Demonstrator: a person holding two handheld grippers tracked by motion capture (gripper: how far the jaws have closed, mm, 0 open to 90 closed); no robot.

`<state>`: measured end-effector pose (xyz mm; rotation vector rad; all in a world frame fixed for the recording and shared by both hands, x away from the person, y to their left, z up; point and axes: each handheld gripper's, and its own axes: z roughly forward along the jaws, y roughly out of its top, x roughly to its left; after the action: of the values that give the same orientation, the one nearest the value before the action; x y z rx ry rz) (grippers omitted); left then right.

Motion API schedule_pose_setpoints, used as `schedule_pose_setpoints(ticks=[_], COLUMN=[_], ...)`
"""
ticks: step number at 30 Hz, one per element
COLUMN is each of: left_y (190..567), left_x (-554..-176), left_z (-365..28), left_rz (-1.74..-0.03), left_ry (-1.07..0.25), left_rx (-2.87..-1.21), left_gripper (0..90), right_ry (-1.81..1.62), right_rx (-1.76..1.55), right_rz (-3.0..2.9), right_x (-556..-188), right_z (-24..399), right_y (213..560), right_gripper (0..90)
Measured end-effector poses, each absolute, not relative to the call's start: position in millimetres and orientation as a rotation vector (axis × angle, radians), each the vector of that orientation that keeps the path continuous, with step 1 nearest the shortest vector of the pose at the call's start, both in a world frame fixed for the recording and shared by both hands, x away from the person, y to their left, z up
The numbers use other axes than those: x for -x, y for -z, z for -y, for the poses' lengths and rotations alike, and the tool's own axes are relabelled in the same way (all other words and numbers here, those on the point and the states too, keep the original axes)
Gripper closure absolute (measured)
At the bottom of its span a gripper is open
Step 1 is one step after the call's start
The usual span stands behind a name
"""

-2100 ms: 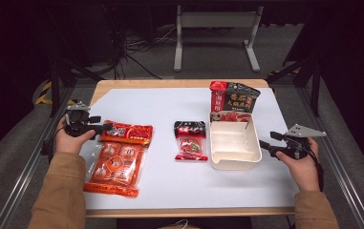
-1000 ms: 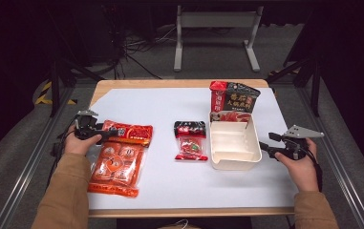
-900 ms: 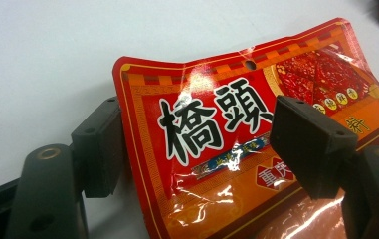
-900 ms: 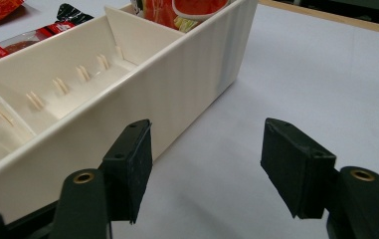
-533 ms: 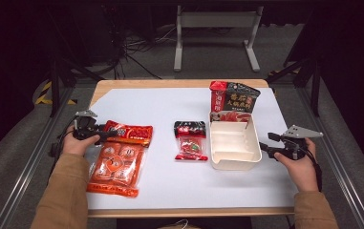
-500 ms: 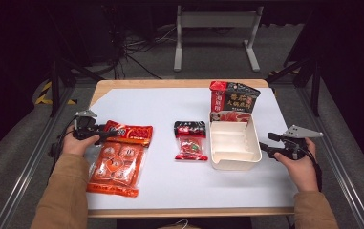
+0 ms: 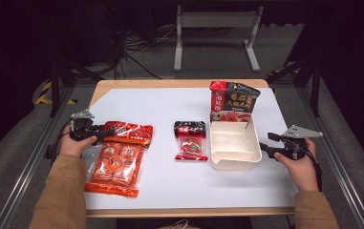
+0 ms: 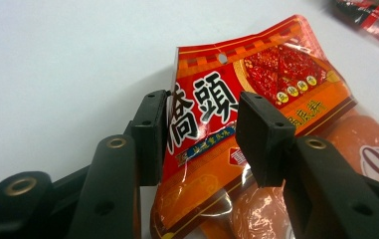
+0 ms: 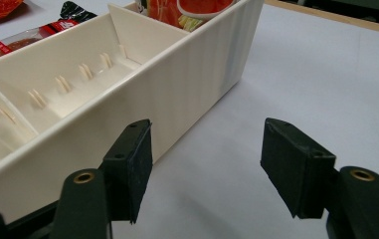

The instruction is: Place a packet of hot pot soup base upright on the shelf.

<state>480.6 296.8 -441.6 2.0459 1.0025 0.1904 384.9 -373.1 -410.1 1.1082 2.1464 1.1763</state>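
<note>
We look down on a wooden table (image 7: 122,85) with a white sheet (image 7: 170,109) spread over most of it — only the far edge and corners show bare wood. Beyond it we see grey carpet (image 7: 208,59), tangled cables (image 7: 136,47) and a grey metal stand (image 7: 215,26) — the rest sinks into darkness.

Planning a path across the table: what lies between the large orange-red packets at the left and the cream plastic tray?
A small red-and-black snack packet on the white table, seen in the high view.
</note>
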Motion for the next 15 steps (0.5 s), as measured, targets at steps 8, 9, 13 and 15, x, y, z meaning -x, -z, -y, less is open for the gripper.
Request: schedule_pose_setpoints(ticks=[8, 9, 13, 15], left_y=[447.5, 447.9, 450.1, 451.8], left_x=[-480.7, -480.4, -481.2, -481.8], left_z=[-296.5, -296.1, -294.2, -293.4], left_rz=[-1.018, -1.026, -1.032, -1.051], left_ry=[-0.21, -0.215, -0.246, -0.25], left_rx=[-2.063, -2.064, -2.096, -2.105], left_gripper=[59.2, 61.5, 67.5, 69.8], right_ry=[-1.18, -1.179, -1.181, -1.181], right_rx=[-1.103, -1.102, -1.1, -1.101], right_rz=[-2.15, -2.15, -2.149, -2.15], right_x=[-385.1, -385.1, -385.1, -385.1], right_z=[372.3, 372.2, 372.2, 372.2], right_y=[410.3, 410.3, 410.3, 410.4], right_gripper=[37.3, 37.2, 37.0, 37.0])
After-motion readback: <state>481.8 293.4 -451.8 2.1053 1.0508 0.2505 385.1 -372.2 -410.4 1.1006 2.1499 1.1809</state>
